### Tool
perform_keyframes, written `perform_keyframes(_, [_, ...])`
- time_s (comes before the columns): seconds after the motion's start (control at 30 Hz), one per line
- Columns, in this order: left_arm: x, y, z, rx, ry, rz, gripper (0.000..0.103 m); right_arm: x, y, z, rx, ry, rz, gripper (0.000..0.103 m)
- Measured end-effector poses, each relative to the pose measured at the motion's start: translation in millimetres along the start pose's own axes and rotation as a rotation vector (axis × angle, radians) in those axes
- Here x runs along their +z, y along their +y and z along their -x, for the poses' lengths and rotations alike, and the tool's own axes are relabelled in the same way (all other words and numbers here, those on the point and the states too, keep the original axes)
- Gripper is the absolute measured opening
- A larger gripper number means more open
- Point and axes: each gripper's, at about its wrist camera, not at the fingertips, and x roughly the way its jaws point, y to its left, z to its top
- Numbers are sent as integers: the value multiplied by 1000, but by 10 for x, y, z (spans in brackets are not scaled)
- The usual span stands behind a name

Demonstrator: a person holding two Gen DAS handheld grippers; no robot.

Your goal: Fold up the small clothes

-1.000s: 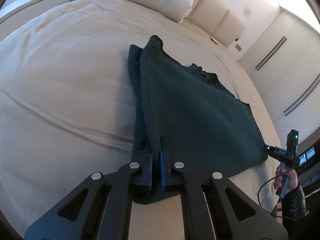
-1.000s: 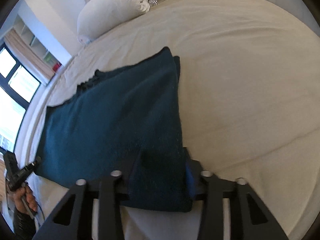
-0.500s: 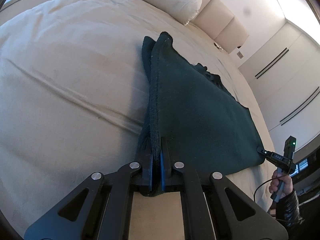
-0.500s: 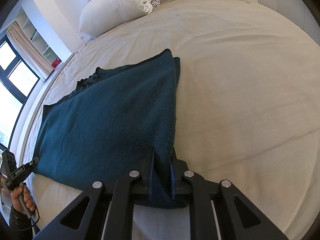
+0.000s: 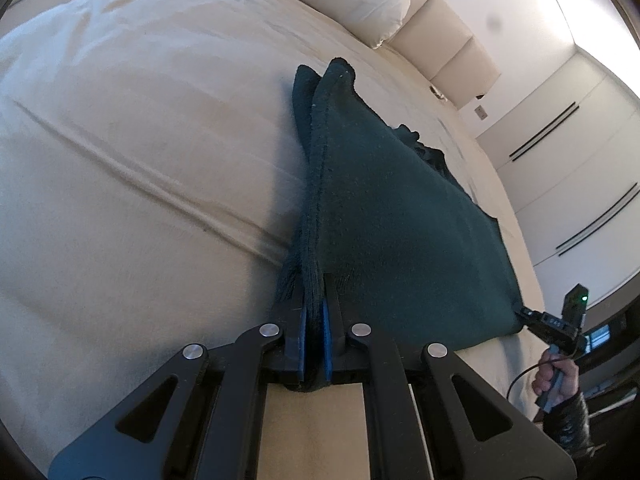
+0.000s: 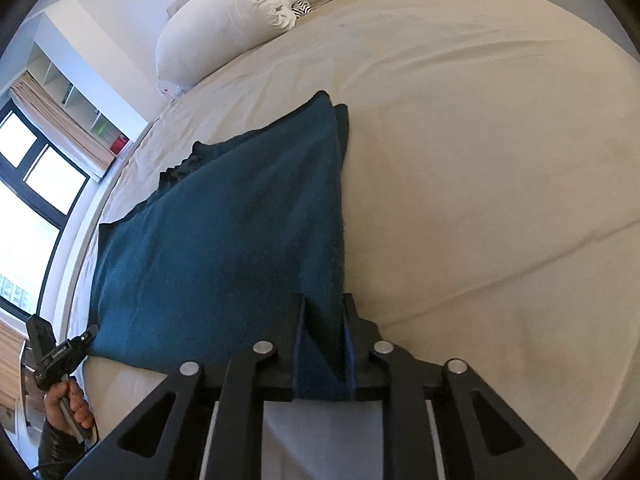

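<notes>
A dark teal knit garment [image 5: 392,216] lies folded over on the cream bed; it also shows in the right wrist view [image 6: 240,240]. My left gripper [image 5: 314,300] is shut on its near left corner, cloth pinched between the blue pads. My right gripper [image 6: 324,312] is shut on the near right corner, a fold of cloth filling the gap between its fingers. Each gripper shows in the other's view: the right one [image 5: 528,316] at the garment's far corner, the left one [image 6: 86,336] likewise. The near edge is held stretched between them, lifted slightly off the bed.
The cream bed sheet [image 5: 140,160] spreads wide around the garment. A white pillow [image 6: 224,20] and headboard [image 5: 448,48] lie at the far end. Wardrobe doors [image 5: 580,160] stand on one side, a window [image 6: 32,184] on the other.
My right gripper has closed from wide open onto the garment's corner. Both grippers have drawn back and lifted a little, pulling the near edge taut.
</notes>
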Motion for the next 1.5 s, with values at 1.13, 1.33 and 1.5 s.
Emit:
perform_keyframes(1.13, [133,-271,97,159,-1,-39,7,14,53,-22,-78,-24,-28,48])
perform_keyframes(1.33, [88,-216,115,133,-1,-48,7,49,84,-24,-64,-28,3,47])
perform_keyframes(1.5, [71,-237,133,119,-25,-78,7,48,181,-19,-82,-34,61,14])
